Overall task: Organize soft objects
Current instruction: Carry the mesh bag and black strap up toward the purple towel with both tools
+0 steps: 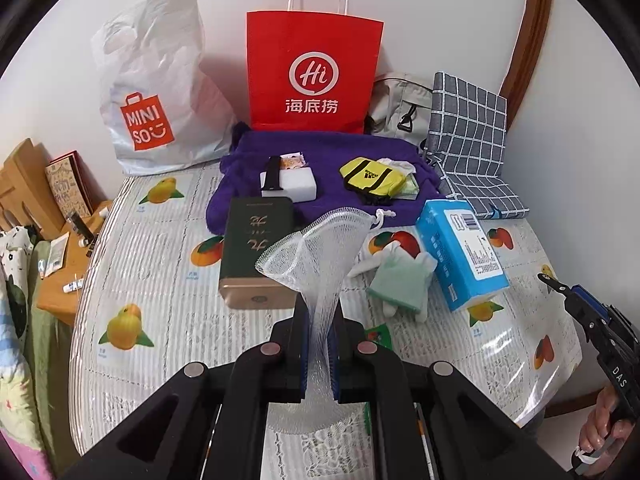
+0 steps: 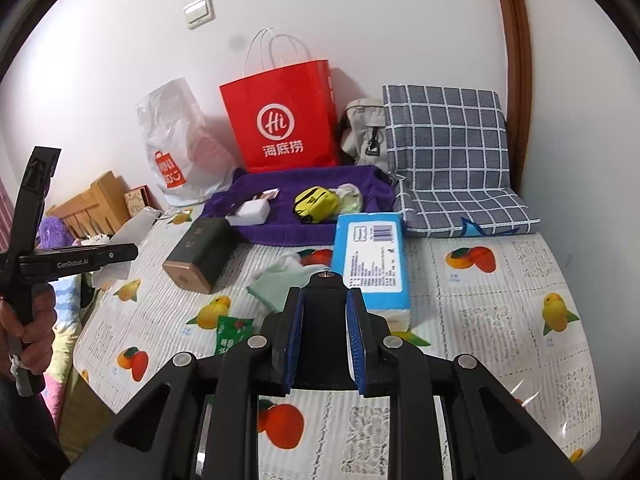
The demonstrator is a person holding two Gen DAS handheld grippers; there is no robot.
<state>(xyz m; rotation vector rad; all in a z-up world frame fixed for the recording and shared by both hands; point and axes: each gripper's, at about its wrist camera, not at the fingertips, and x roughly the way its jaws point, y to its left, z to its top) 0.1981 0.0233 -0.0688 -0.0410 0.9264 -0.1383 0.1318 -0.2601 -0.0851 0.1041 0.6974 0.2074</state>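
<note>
White open-weave mesh pouch. Beyond the left tool: dark green tin with a gold end, purple towel, red paper bag, yellow-and-black pouch. To its right: blue tissue pack, grey white-checked cushion. Fruit-printed bench cover.

Table under a fruit-print cover: purple towel at twelve o'clock, checked cushion at two, tissue pack centre, green tin at ten.
</note>
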